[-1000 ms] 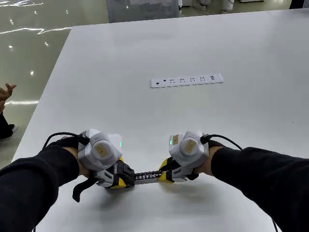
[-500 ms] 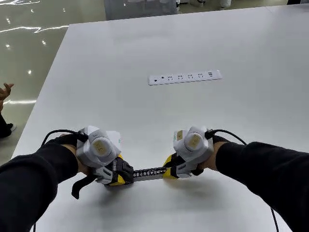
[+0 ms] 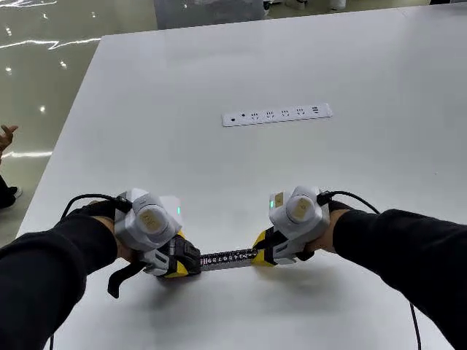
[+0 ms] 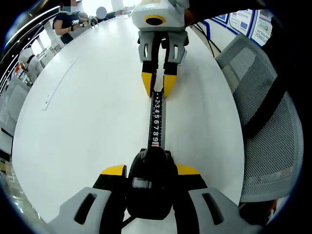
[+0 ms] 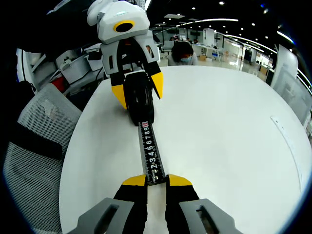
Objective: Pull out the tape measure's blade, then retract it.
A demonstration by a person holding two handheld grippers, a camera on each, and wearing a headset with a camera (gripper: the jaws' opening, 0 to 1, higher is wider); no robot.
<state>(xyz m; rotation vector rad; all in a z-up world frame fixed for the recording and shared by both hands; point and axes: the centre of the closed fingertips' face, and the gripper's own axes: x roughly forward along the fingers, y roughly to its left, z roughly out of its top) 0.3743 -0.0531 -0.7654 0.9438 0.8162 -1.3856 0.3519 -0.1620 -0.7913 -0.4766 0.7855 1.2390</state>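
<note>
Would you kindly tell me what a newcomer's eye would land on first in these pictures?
First comes the numbered blade, stretched between two yellow-tipped grippers at the near side of the white table. The left gripper clamps the black tape measure, while the right gripper pinches the blade's tip. Farther back on the table lies a white power strip.

Your tape measure [image 3: 191,261] sits low over the near part of the white tabletop [image 3: 219,182]. Its black case [image 4: 151,187] is on the left, clamped between the yellow tips of your left gripper [image 4: 151,170]. The dark blade [image 5: 148,148] is drawn a short way out to the right, straight and flat, with white numerals 1 to 9 showing. Its end is pinched in your right gripper [image 5: 156,181].
</note>
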